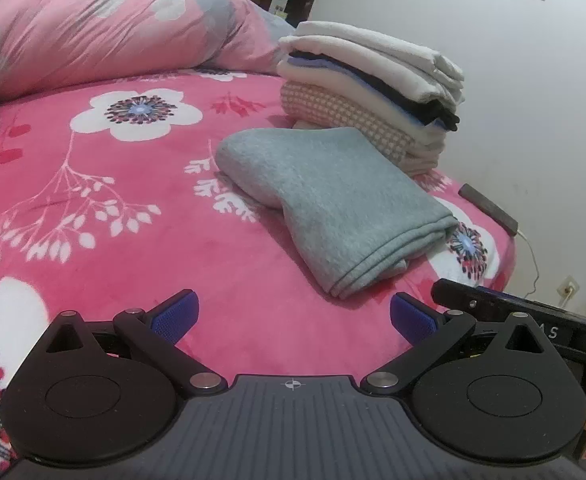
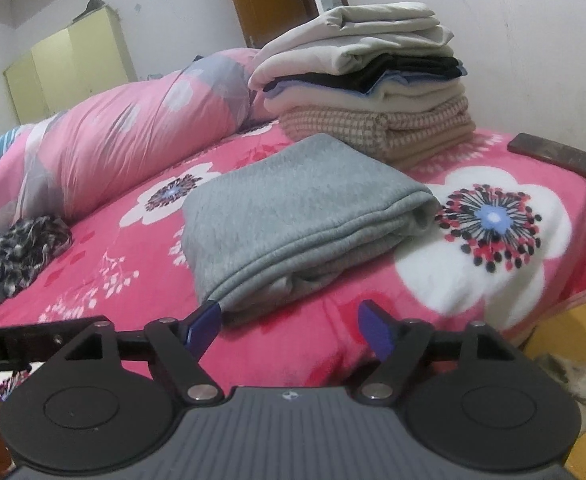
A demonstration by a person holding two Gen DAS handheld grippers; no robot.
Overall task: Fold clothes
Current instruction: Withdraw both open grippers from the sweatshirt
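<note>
A folded grey garment point(image 1: 333, 204) point(image 2: 293, 216) lies on the pink flowered bed cover point(image 1: 133, 240) point(image 2: 373, 320), just in front of a stack of folded clothes point(image 1: 377, 84) point(image 2: 373, 92). My left gripper point(image 1: 293, 316) hangs open over the bed, a little short of the grey garment's near corner, with nothing between its blue pads. My right gripper point(image 2: 291, 330) is open too, below the garment's near edge. Its left pad point(image 2: 203, 326) sits close by the garment's corner, and no cloth is between the pads. The right gripper's body point(image 1: 533, 320) shows at the right in the left wrist view.
A rolled pink and grey quilt point(image 1: 105, 28) point(image 2: 113, 140) lies along the back of the bed. A dark patterned cloth point(image 2: 25, 256) is bunched at the left. A dark phone point(image 2: 555, 154) point(image 1: 489, 208) rests near the bed's right edge, with the wall close behind. Shoes point(image 2: 573, 380) sit on the floor.
</note>
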